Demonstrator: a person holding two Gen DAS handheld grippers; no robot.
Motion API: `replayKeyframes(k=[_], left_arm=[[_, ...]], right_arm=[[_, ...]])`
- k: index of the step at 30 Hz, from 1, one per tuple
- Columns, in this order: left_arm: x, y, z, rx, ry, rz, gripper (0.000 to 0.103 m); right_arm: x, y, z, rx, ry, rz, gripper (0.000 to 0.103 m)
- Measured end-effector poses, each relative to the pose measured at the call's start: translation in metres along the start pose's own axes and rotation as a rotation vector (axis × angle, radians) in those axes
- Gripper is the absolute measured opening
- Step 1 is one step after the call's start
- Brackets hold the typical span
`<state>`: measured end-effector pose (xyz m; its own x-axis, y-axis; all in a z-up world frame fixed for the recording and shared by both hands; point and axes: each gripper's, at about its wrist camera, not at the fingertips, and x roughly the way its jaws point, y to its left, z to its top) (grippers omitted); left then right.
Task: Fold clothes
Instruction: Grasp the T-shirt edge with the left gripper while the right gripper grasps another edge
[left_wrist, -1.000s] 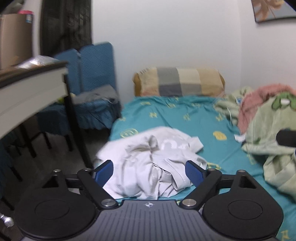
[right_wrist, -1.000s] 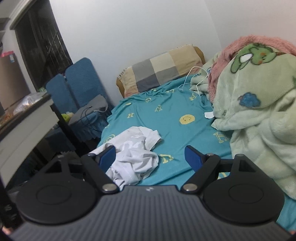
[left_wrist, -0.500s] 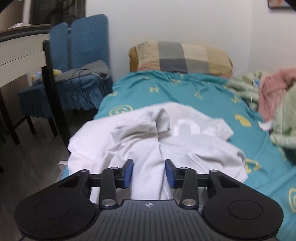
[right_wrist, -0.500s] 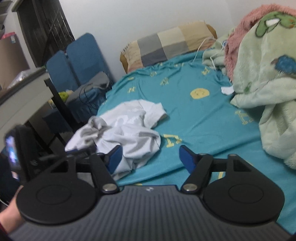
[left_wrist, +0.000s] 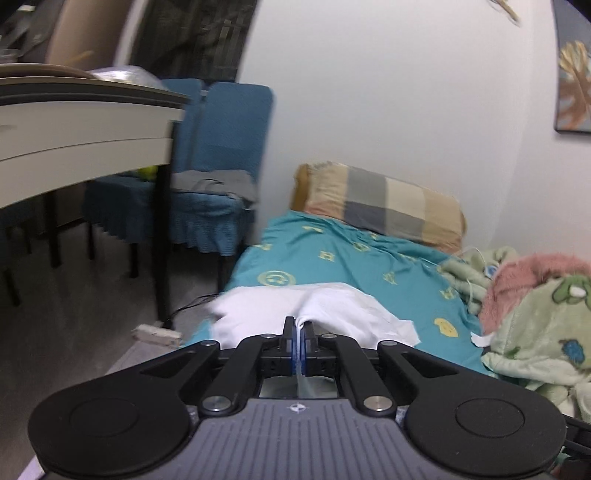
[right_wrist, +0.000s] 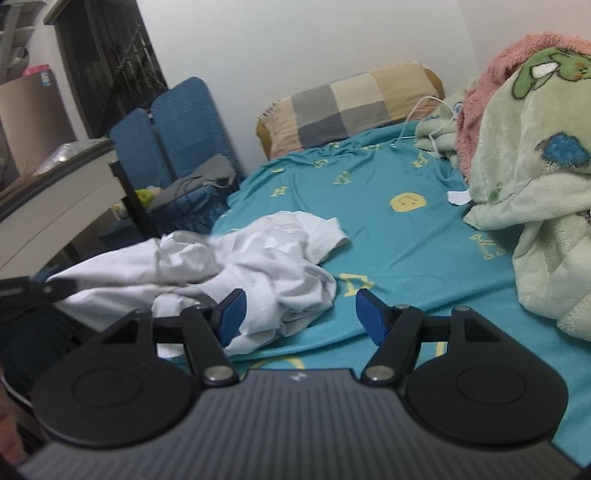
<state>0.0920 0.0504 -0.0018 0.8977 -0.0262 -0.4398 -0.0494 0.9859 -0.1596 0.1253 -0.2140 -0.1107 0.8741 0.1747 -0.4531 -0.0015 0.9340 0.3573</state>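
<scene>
A crumpled white shirt (right_wrist: 258, 262) lies on the teal bedsheet (right_wrist: 388, 177) near the bed's left edge. My left gripper (left_wrist: 298, 334) is shut on a pinched fold of the white shirt (left_wrist: 332, 310), which stretches away from its blue pads. In the right wrist view the left gripper (right_wrist: 40, 290) shows at the far left, with the shirt pulled out toward it. My right gripper (right_wrist: 299, 314) is open and empty, its blue pads just above the shirt's near right edge.
A checked pillow (right_wrist: 351, 107) lies at the head of the bed. A green and pink blanket pile (right_wrist: 535, 147) fills the right side. A white desk (left_wrist: 74, 125) and blue chairs (left_wrist: 214, 166) stand left of the bed. A picture (left_wrist: 572, 74) hangs on the wall.
My left gripper has closed on the white shirt and pulled it up and to the left, off the bed's edge. My right gripper has moved closer to the shirt and stays open.
</scene>
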Motion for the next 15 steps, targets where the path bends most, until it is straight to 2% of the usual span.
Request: replayKeyframes(k=[3, 5, 9, 13, 15], left_arm=[[-0.013, 0.016, -0.002, 0.032, 0.023, 0.077, 0.002], [-0.009, 0.032, -0.002, -0.02, 0.068, 0.094, 0.002], [0.0, 0.059, -0.001, -0.164, 0.114, 0.074, 0.003], [0.001, 0.08, 0.0, -0.219, 0.112, 0.05, 0.003], [0.008, 0.088, 0.001, -0.257, 0.115, 0.038, 0.003]], right_arm=[[-0.008, 0.008, -0.007, -0.023, 0.025, 0.02, 0.069], [-0.01, 0.015, -0.013, -0.043, 0.049, 0.033, 0.067], [-0.006, 0.029, -0.019, -0.062, 0.106, 0.06, 0.064], [0.013, 0.049, -0.018, -0.11, 0.135, 0.06, 0.063], [0.035, 0.057, -0.019, -0.122, 0.176, 0.038, 0.063]])
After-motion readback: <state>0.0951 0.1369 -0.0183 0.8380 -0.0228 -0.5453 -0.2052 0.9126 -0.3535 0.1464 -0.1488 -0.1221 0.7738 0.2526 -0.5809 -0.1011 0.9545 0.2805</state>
